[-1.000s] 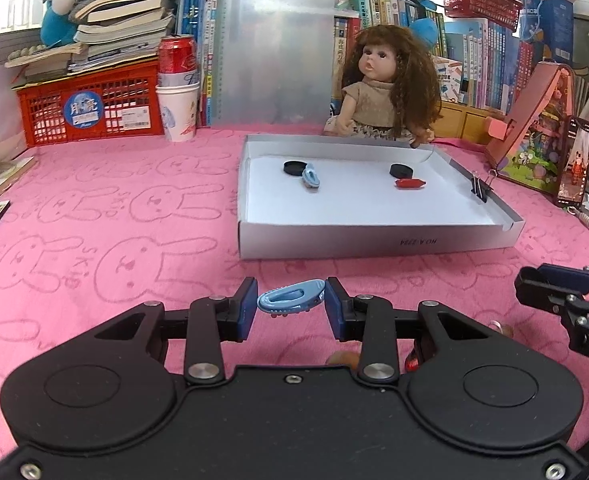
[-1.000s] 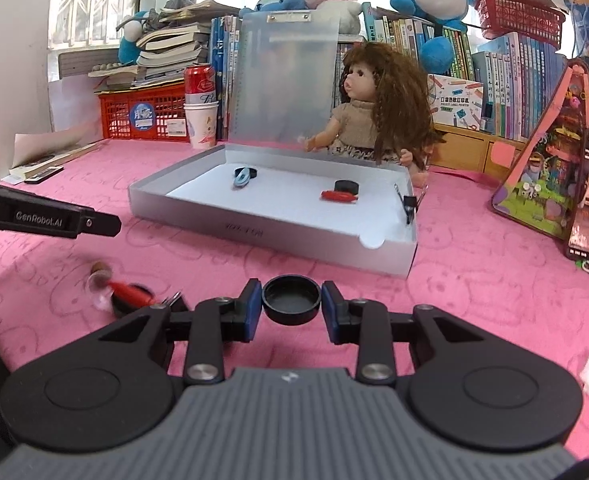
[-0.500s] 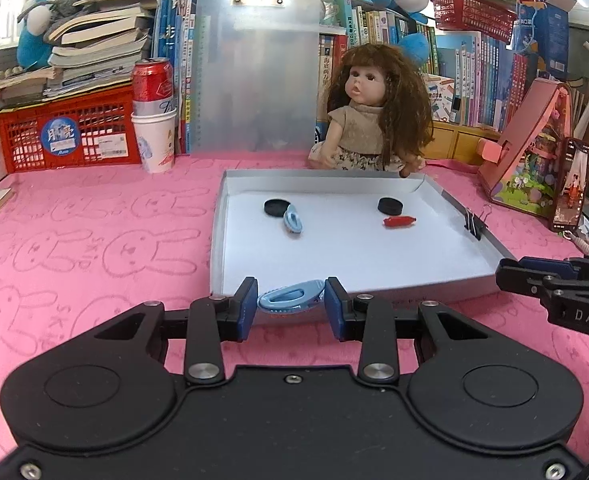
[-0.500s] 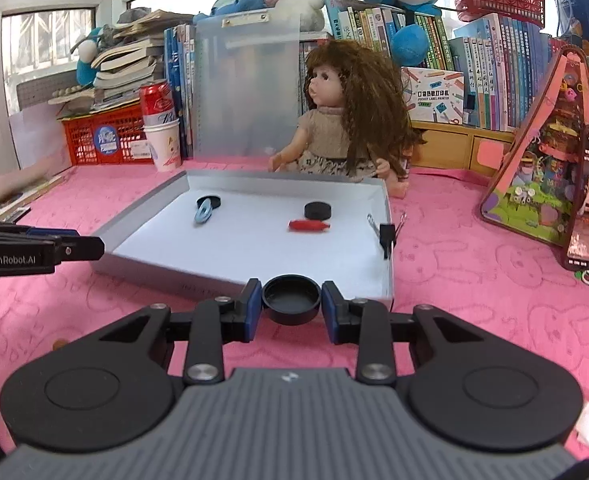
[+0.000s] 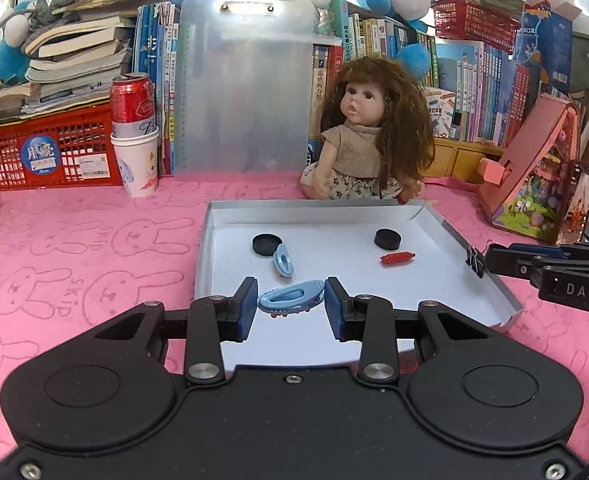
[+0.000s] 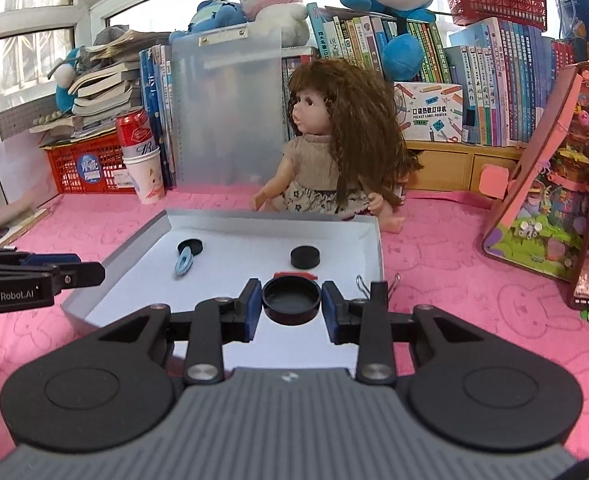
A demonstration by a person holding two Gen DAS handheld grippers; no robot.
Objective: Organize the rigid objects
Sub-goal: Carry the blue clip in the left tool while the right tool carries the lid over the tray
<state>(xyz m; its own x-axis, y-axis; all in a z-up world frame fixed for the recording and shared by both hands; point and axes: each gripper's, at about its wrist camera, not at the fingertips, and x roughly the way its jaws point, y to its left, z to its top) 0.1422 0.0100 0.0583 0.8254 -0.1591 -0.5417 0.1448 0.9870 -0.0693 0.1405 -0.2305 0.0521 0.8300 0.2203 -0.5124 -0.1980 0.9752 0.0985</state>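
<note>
Pink rabbit-print cloth covers the table (image 5: 74, 248), and a shallow silver tray (image 5: 506, 300) with a white floor lies on it in front of a seated doll (image 5: 368, 136). Over the tray's near part, the left gripper (image 5: 291, 304) has its jaws clenched on a blue clip (image 5: 290, 300), held by its ends and lying level. The right gripper (image 6: 291, 305) likewise clamps a black cap (image 6: 291, 299), hollow side up, above the tray's near right part. Already lying in the tray are a black disc (image 5: 266, 244) touching a second blue clip (image 5: 283, 260), plus another black disc (image 5: 387, 239) near a red piece (image 5: 397, 258).

The step looks like placement. To do it well, I would lower each piece close to the white floor before letting go, so nothing bounces or rolls. Setting the clip beside its blue twin and the cap by a black disc would keep like with like. Mind the binder clip (image 5: 474, 260) on the right rim, and keep the two grippers well apart.
</note>
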